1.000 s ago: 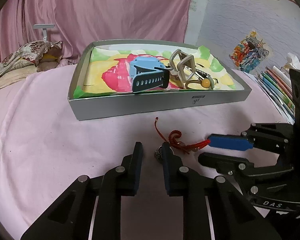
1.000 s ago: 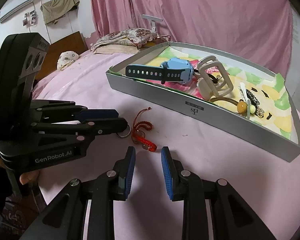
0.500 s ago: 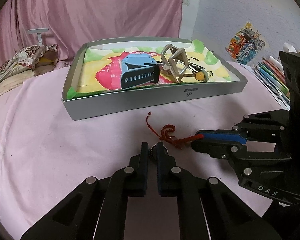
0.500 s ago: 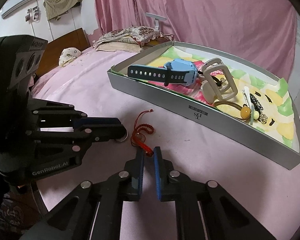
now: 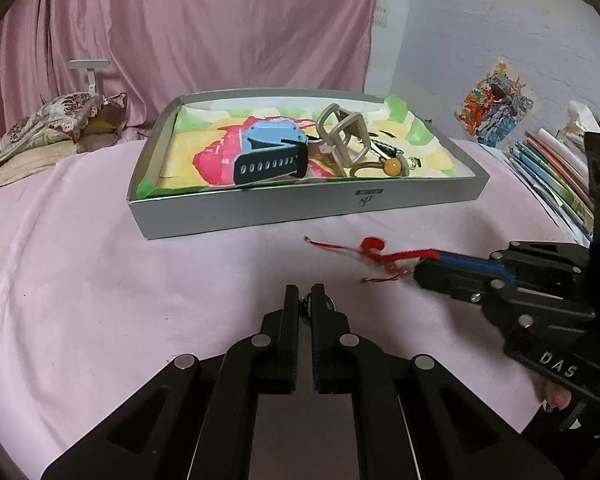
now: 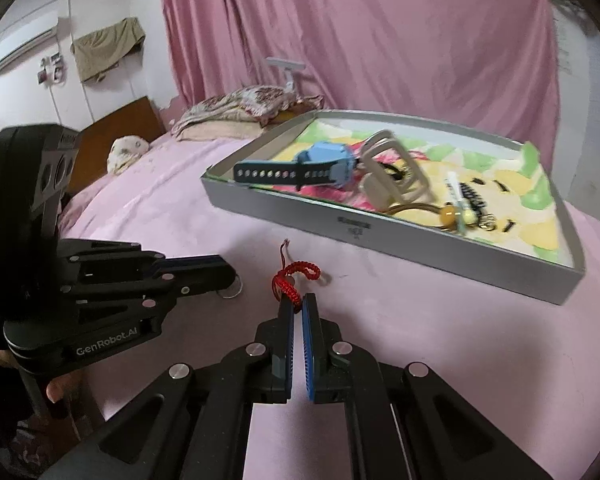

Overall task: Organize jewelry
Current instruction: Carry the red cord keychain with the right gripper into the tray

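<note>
Inside grey tray (image 5: 300, 210): blue watch (image 5: 272, 148), beige buckles (image 5: 342, 138), amber-bead loop (image 5: 380, 167).

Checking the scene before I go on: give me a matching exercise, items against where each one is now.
Items:
1. red cord bracelet
2. blue watch
3. small metal ring
4. amber bead hair tie

Places:
A. in the tray, right part
B. between the left gripper's pads
C. in the tray, middle
D. pinched by the right gripper

Pairs: 1-D, 2-C, 3-B, 4-A
</note>
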Motion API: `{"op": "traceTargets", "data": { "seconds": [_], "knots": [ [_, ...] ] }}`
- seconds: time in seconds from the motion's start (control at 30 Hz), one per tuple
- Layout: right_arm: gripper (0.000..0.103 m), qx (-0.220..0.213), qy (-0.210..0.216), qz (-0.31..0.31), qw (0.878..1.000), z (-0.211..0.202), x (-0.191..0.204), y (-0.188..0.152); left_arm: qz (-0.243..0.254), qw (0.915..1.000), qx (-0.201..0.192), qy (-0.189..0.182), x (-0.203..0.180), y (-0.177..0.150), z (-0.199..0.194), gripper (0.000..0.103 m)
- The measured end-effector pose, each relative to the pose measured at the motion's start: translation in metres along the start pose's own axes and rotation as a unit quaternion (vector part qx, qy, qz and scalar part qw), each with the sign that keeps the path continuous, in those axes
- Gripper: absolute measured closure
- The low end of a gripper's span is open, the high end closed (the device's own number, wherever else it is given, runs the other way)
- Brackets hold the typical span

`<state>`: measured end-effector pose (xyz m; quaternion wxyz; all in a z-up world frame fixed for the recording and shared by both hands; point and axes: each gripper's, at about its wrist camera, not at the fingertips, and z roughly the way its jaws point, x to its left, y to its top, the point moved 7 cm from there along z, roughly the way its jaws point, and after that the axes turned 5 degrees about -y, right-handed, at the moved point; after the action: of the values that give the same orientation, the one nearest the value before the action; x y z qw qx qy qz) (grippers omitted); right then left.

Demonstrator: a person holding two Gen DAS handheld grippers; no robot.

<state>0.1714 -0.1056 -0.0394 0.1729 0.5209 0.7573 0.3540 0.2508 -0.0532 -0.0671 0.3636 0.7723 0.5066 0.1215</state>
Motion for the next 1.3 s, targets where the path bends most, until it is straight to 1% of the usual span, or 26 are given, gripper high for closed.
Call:
{"op": "traceTargets", "data": {
  "seconds": [0.17,0.3,0.5,0.67,0.8,0.9,1.0,1.17,1.3],
  "knots": [
    [0.099,-0.025,-0.012,0.009,1.000,-0.016,-0.009,0.003,-0.008,0.9998,-0.017,0.003,-0.003,0.006,-0.005,0.100],
    [0.099,-0.047,-0.021,0.018,0.999,-0.028,-0.016,0.007,-0.019,0.9987,-0.047,0.003,-0.003,0.015,-0.014,0.100],
    [0.099,-0.096,-0.039,0.030,0.994,-0.047,-0.026,0.022,-0.048,0.9929,-0.109,-0.005,-0.004,0.039,-0.027,0.100],
    [0.099,-0.141,-0.063,0.042,0.987,-0.062,-0.041,0.041,-0.053,0.9882,-0.144,-0.005,-0.010,0.063,-0.032,0.100],
    [0.099,-0.163,-0.082,0.053,0.982,-0.065,-0.057,0.055,-0.053,0.9846,-0.166,-0.009,-0.018,0.084,-0.030,0.100],
    [0.099,-0.164,-0.078,0.071,0.981,-0.058,-0.070,0.063,-0.059,0.9821,-0.178,-0.015,-0.021,0.100,-0.021,0.100],
    [0.099,-0.158,-0.082,0.093,0.980,-0.049,-0.084,0.067,-0.068,0.9813,-0.179,-0.019,-0.021,0.111,-0.006,0.100],
    [0.099,-0.141,-0.095,0.112,0.979,-0.033,-0.101,0.069,-0.069,0.9824,-0.173,-0.015,-0.020,0.121,0.014,0.100],
    [0.099,-0.122,-0.105,0.122,0.979,-0.022,-0.110,0.066,-0.055,0.9840,-0.169,-0.016,-0.026,0.123,0.025,0.100]
  ]
}}
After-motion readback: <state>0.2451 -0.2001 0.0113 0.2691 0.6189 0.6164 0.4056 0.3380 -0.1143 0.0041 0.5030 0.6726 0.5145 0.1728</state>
